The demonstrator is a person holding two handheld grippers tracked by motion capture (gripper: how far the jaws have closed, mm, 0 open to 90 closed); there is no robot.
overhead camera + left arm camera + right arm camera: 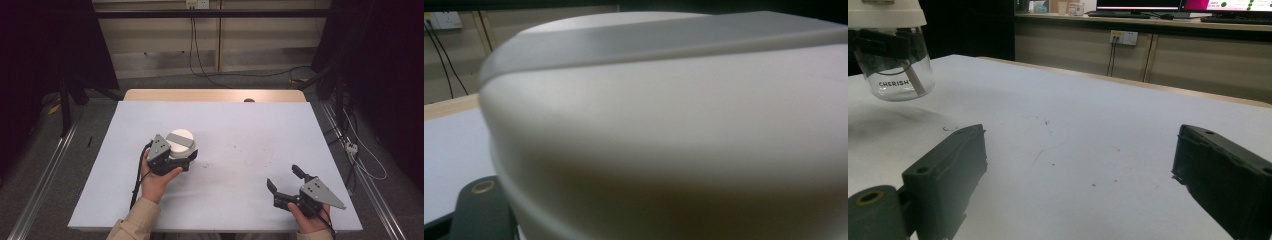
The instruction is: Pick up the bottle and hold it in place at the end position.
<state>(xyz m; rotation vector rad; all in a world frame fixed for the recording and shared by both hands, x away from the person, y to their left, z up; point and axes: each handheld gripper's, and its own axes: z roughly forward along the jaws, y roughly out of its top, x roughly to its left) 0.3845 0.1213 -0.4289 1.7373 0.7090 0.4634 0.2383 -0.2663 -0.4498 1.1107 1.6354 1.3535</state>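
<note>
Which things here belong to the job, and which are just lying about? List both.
Job:
- jar, clear, white lid
- left hand-held gripper, shut on the jar, lifted off the table

Lying about:
- right hand-held gripper, open
- wall sockets
- floor cables

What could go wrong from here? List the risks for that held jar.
1. The left gripper grips the jar high, just under its white lid, and the jar hangs clear of the table; a slip could drop the clear, possibly glass body.
2. The right gripper rests open, off to the side, so nothing supports the jar from below.
3. A tilt could shift the stick inside.
</note>
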